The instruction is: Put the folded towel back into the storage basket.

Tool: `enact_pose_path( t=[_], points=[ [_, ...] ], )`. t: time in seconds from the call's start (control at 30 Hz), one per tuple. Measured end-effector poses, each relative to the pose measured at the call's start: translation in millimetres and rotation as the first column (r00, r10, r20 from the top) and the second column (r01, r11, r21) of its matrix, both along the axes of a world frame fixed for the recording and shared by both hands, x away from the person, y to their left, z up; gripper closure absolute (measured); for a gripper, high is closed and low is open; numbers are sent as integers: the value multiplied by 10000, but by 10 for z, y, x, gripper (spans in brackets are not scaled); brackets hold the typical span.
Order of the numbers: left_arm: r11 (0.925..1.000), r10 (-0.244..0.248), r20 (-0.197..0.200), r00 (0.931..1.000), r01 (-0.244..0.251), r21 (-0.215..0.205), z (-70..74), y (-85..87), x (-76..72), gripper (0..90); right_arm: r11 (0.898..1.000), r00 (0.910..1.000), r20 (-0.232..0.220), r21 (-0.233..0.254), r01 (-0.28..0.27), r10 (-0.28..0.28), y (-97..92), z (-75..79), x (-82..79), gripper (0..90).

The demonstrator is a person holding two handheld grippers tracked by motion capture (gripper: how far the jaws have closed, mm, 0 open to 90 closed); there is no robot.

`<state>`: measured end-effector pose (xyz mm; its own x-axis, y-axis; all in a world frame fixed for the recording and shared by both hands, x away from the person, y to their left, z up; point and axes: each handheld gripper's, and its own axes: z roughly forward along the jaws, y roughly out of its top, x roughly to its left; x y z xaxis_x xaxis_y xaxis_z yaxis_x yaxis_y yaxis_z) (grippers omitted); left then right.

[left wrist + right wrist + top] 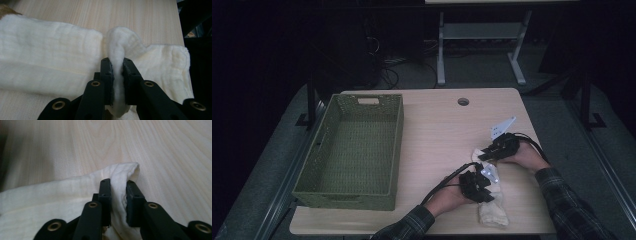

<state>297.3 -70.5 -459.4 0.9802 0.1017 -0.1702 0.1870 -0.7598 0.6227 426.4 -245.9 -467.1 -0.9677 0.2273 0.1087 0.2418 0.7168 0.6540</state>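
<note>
The cream cloth (491, 207) lies on the near right part of the worktop (437, 135), stretched as a long band from the front edge up toward the middle, and both tools have hold of it. In the left gripper view the left tool (117, 65) is clamped on a pinched-up ridge of the cloth (50, 57), the fabric squeezed thin between the two pads and bulging above them (a grip taken on a fold, which suggests the cloth is to be lifted by it or folded over rather than slid). In the right gripper view the right tool (118, 185) has a corner of the cloth (62, 195) between its pads, which bear on the fabric on both sides, less tightly squeezed than at the left. Seen from above, the right tool (499, 147) sits at the far end and the left tool (477, 185) nearer the person, so the two grips are spaced along one edge, probably to keep it taut. The green woven basket (314, 172) stands well apart on the left, open and with nothing in it, a likely place for the cloth.
</note>
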Motion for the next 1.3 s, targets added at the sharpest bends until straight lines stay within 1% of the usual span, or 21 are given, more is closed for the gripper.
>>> enact_pose_path(
  t=[0.03,0.1,0.2,0.27,0.3,0.4,0.43,0.5,0.57,0.63,0.8,0.9,0.97,1.0,1.03,1.07,1.1,1.2,1.27,1.3],
  points=[
    [10000,-1,-18,10000,1,-2,1,1,2,805,10000,10000,-54,-13,16,-17,1,1,-3,793],
    [10000,13,-67,10000,-13,-66,3,3,3,810,10000,10000,-18,-63,-10,9,2,4,0,807],
    [9999,-81,-65,9999,80,-99,24,14,6,811,9999,10000,-77,-144,25,-26,7,19,-10,810],
    [9996,-118,-25,9999,117,-243,80,36,0,812,9999,10000,-32,-152,-26,26,5,53,-12,810],
    [9996,-118,-25,9999,117,-243,80,36,0,811,9999,10000,-32,-152,-26,26,5,53,-12,810],
    [9990,0,-61,10000,-2,-442,144,76,-9,811,9999,9998,-181,-56,124,-125,2,115,-27,811],
    [9988,19,-48,10000,-21,-479,167,93,-8,811,10000,10000,-37,-29,31,-32,2,135,-18,811],
    [9982,67,-26,10000,-69,-592,210,125,-8,811,10000,10000,-28,8,67,-67,13,178,-23,811],
    [9983,8,93,10000,-3,-584,278,168,4,811,9999,10000,68,121,16,-16,24,239,-18,811],
    [9978,62,170,9998,-51,-659,349,215,13,811,9998,9999,100,216,55,-57,37,313,-15,811],
    [9955,334,410,9986,-297,-897,565,381,44,811,9991,9997,193,403,154,-162,94,473,7,811],
    [9927,561,526,9970,-500,-1100,700,486,65,810,9983,9995,288,574,82,-99,152,554,35,811],
    [9909,676,570,9961,-604,-1206,759,537,76,810,9983,9991,420,574,27,-51,204,608,55,811],
    [9900,733,587,9956,-656,-1249,788,565,77,810,9980,9993,376,633,56,-80,231,637,55,811],
    [9896,761,591,9953,-682,-1266,817,593,79,810,9978,9986,532,657,-74,39,255,663,74,811],
    [9886,822,564,9950,-743,-1307,844,621,78,810,9977,9987,504,672,-49,15,284,695,77,811],
    [9889,821,575,9950,-742,-1286,875,652,84,810,9976,9982,598,683,-105,64,305,724,88,811],
    [9869,933,557,9941,-849,-1373,976,753,108,810,9967,9981,608,797,-124,75,373,818,111,811],
    [9871,979,704,9927,-878,-1339,1057,834,133,810,9959,9979,642,892,-146,89,419,873,131,811],
    [9865,991,678,9928,-891,-1373,1091,872,144,810,9950,9981,612,992,-94,33,452,906,135,811]
  ],
)
